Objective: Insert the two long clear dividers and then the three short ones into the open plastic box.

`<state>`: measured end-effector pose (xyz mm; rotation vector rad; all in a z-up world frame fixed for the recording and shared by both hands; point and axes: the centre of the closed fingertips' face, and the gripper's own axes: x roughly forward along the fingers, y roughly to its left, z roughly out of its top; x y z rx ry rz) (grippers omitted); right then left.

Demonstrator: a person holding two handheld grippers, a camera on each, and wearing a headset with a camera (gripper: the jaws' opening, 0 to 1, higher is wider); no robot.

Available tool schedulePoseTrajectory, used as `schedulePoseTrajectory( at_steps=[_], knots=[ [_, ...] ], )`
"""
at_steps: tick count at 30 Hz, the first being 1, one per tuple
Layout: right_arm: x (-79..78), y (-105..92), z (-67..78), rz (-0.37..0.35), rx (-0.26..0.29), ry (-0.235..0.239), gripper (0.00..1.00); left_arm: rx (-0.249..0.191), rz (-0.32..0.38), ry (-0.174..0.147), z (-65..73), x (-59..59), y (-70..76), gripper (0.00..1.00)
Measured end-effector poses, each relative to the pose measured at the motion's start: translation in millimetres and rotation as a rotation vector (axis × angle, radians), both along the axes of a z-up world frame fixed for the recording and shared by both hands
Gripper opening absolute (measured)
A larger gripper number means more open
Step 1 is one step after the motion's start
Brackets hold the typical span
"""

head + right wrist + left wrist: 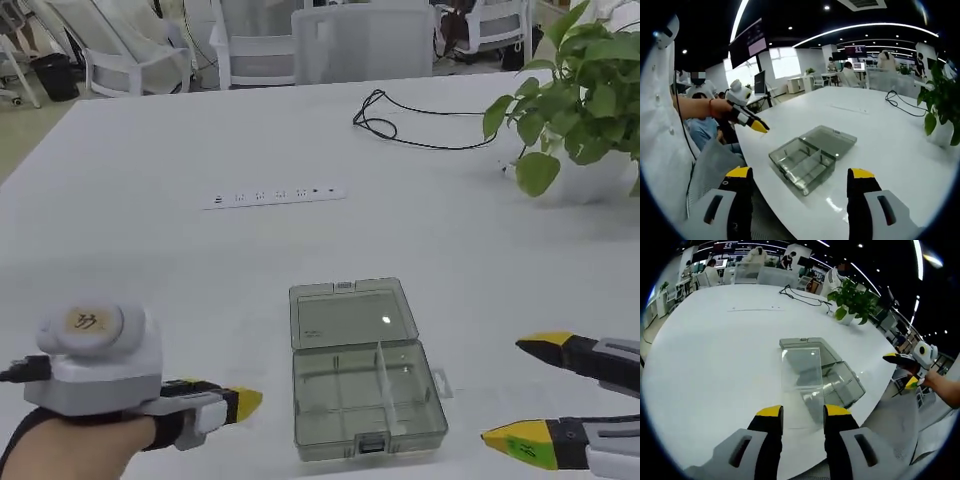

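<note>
**Open clear box (303,402) on the white table (150,200), near the front edge, with one upright divider (384,385) fitted right of centre.**
The lid (350,318) lies flat on the far side. At near left, the left gripper (804,412) pinches a loose clear divider (801,375) between narrow jaws. At near right, the right gripper (530,392) points left, jaws wide and empty.

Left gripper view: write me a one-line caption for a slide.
Left gripper holding a clear divider between its fingers, with the open plastic box ahead on the white table.
</note>
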<state>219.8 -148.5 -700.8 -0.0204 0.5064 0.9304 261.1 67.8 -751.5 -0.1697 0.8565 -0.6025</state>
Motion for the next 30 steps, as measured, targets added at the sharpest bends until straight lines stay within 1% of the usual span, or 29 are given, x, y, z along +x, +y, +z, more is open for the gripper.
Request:
schedulePoseTrajectory(
  at_steps=[2, 4, 5, 6, 8, 9, 10, 11, 12, 14, 16, 18, 20, 23, 24, 25, 26, 27, 28, 30],
  knots=[
    [2.5, 4.8, 4.6, -0.013, 0.02, 0.018, 0.74, -0.03, -0.004, -0.012, 7.5, -0.9, -8.1, 0.3],
    [5.2, 9.4, 10.7, -0.023, 0.044, 0.011, 0.73, -0.068, -0.01, -0.024, 14.6, -1.2, -16.3, 0.3],
    [5.7, 11.8, 13.0, -0.029, 0.058, 0.021, 0.72, -0.096, -0.008, -0.024, 18.7, -2.0, -21.2, 0.3],
    [7.0, 15.3, 16.5, -0.033, 0.072, 0.024, 0.71, -0.103, -0.012, -0.025, 20.5, -2.9, -23.6, 0.3],
    [9.3, 21.6, 23.8, -0.042, 0.092, 0.02, 0.69, -0.13, -0.022, -0.045, 27.4, -3.6, -31.2, 0.3],
    [9.9, 24.2, 26.2, -0.045, 0.102, 0.027, 0.67, -0.135, -0.026, -0.043, 28.7, -4.6, -33.4, 0.3],
    [11.6, 28.2, 30.5, -0.052, 0.119, 0.031, 0.66, -0.145, -0.03, -0.048, 29.9, -3.8, -35.7, 0.3],
    [12.8, 31.5, 34.9, -0.055, 0.136, 0.025, 0.66, -0.165, -0.03, -0.053, 33.0, -3.7, -39.0, 0.3],
    [13.6, 35.9, 39.8, -0.062, 0.16, 0.035, 0.65, -0.2, -0.031, -0.054, 37.7, -4.3, -44.7, 0.3],
    [14.6, 42.6, 45.6, -0.064, 0.175, 0.042, 0.61, -0.209, -0.036, -0.059, 41.1, -6.0, -49.3, 0.3],
    [15.4, 48.4, 49.5, -0.065, 0.177, 0.036, 0.58, -0.231, -0.044, -0.066, 45.2, -6.8, -55.0, 0.3],
    [16.2, 55.5, 52.8, -0.074, 0.195, 0.055, 0.54, -0.24, -0.052, -0.069, 48.0, -8.5, -60.4, 0.3],
    [16.5, 63.4, 55.4, -0.075, 0.209, 0.064, 0.5, -0.257, -0.062, -0.074, 51.1, -10.1, -66.0, 0.3],
    [16.9, 73.8, 55.7, -0.081, 0.22, 0.079, 0.45, -0.268, -0.081, -0.081, 55.0, -13.7, -73.9, 0.3],
    [16.9, 76.8, 55.6, -0.083, 0.222, 0.083, 0.42, -0.271, -0.082, -0.084, 55.7, -14.3, -75.6, 0.3],
    [17.2, 80.6, 55.6, -0.09, 0.232, 0.091, 0.4, -0.286, -0.087, -0.089, 58.2, -14.8, -78.8, 0.3],
    [17.8, 83.0, 56.0, -0.1, 0.245, 0.101, 0.39, -0.29, -0.089, -0.089, 58.7, -15.4, -80.4, 0.3],
    [18.1, 86.3, 54.3, -0.107, 0.246, 0.117, 0.36, -0.291, -0.094, -0.093, 59.5, -16.1, -83.0, 0.3],
    [19.1, 88.1, 54.1, -0.114, 0.249, 0.117, 0.34, -0.289, -0.1, -0.093, 59.6, -17.0, -84.8, 0.3],
    [21.6, 91.1, 52.6, -0.141, 0.263, 0.141, 0.3, -0.288, -0.116, -0.099, 60.1, -19.0, -88.7, 0.3]
  ],
)
